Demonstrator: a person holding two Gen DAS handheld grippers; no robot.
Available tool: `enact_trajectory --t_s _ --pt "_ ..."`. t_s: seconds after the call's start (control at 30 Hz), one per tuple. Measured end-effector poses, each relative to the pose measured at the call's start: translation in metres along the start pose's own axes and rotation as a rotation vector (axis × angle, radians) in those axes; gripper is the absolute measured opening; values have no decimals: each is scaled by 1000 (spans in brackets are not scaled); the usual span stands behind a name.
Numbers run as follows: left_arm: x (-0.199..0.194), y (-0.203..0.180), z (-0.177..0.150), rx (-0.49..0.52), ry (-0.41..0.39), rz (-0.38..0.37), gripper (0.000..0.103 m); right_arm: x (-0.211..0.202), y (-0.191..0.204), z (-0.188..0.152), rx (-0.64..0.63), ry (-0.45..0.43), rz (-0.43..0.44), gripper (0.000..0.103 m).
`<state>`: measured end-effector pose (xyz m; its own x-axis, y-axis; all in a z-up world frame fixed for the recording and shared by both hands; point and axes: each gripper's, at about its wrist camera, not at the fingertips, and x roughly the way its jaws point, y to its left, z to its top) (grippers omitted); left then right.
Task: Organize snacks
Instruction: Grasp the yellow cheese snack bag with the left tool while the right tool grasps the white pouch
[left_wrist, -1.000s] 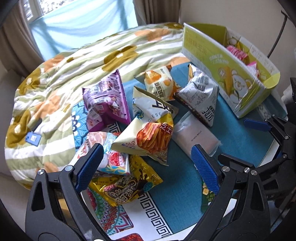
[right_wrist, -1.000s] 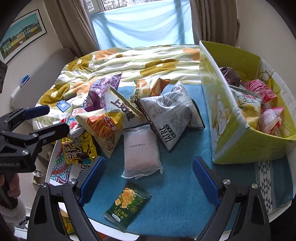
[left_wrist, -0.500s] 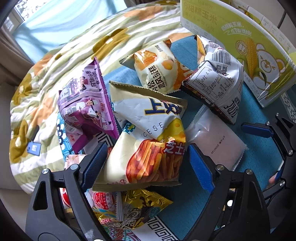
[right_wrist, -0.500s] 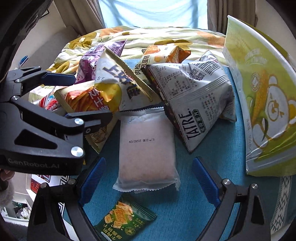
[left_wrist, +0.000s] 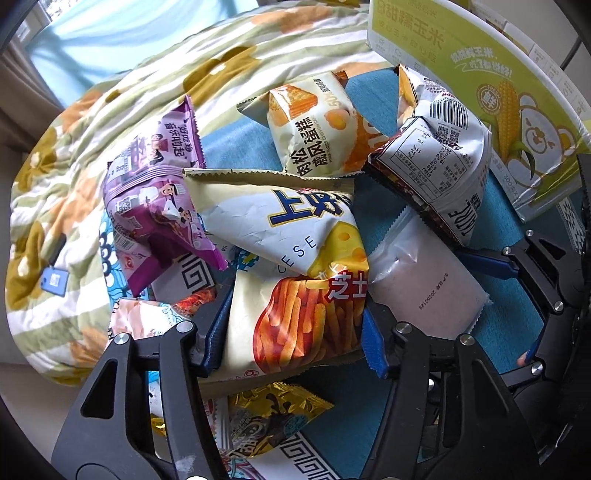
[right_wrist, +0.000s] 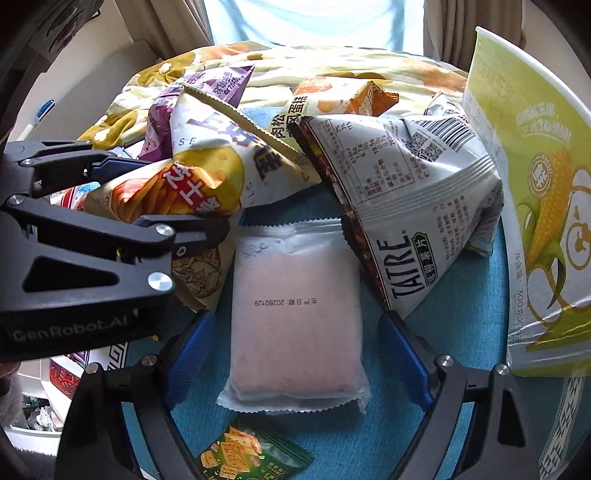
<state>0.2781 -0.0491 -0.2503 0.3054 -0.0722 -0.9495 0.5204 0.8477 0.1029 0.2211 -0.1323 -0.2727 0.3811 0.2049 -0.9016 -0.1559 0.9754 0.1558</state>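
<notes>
A white and yellow cheese-stick bag (left_wrist: 295, 236) lies on top of the snack pile. My left gripper (left_wrist: 293, 314) is closing, and its blue pads press on the bag's lower sides. From the right wrist view the same bag (right_wrist: 207, 173) sits between the left fingers (right_wrist: 184, 230). A flat pale pink packet (right_wrist: 295, 306) lies on the teal mat (right_wrist: 461, 332). My right gripper (right_wrist: 295, 321) straddles it. Its jaws are closing, with a gap on each side of the packet. In the left wrist view the pink packet (left_wrist: 424, 288) lies beside a right finger (left_wrist: 491, 262).
A yellow-green corn box (right_wrist: 535, 184) stands on the right. A white TATRE bag (right_wrist: 406, 206) leans beside it. A purple bag (left_wrist: 159, 192), an orange cake bag (left_wrist: 317, 125) and a gold bag (left_wrist: 269, 417) surround the pile. A small green cracker packet (right_wrist: 251, 458) lies near. A floral quilt (left_wrist: 110, 110) lies behind.
Both grippers came down onto the snacks. The left jaws narrowed from wide apart until they pinch the cheese-stick bag. The right gripper dropped over the pink packet and narrowed a little.
</notes>
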Motion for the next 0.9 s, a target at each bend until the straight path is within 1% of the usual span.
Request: enact_trajectory --t_s 0.07,0.2,0.27,0.37,0.6,0.77,0.9 --pt "-1 0 -2 -5 0 -2 56 4 0 2 -3 11 -2 76" --pt "-3 -1 -4 -8 0 -1 55 8 2 5 -25 13 -12 73" --pt "-4 -2 -5 -7 0 -1 55 9 5 6 -40 11 -23 70" --pt "-4 -2 -6 -9 -2 0 55 11 11 9 -68 9 -42 61" --pt "-15 -2 -9 -16 -14 3 54 11 12 8 -41 13 -25 58" --pt "-25 -4 -14 -13 -30 10 54 6 13 0 -25 19 -13 58" --pt "-38 -6 -21 -15 -52 14 54 -3 13 -6 -14 7 -9 58"
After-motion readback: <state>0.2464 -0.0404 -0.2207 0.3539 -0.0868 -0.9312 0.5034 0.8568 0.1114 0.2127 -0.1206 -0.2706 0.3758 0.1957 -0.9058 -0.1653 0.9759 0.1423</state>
